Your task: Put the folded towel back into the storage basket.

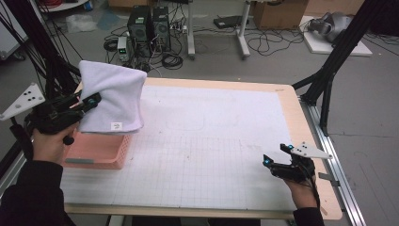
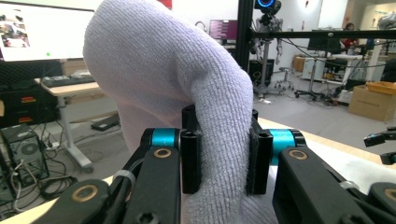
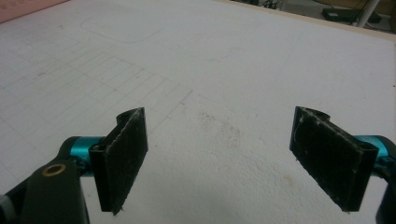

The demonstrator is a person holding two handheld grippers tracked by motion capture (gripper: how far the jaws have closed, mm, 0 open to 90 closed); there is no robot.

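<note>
Gridded mat (image 1: 197, 141); towel (image 1: 113, 96) label (image 1: 115, 125) unreadable.

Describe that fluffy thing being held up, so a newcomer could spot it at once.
Start at the table and go to its near left corner, where a pink basket sits. Just above it hangs a towel, pinched in the left tool. It is the one soft white cloth, with a small tag at its hem.

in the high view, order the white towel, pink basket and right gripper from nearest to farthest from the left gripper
1. white towel: clamped in the left gripper, hanging at the table's left edge.
2. pink basket: just below the towel, on the table's left side.
3. right gripper: far across, near the table's right front corner.
</note>
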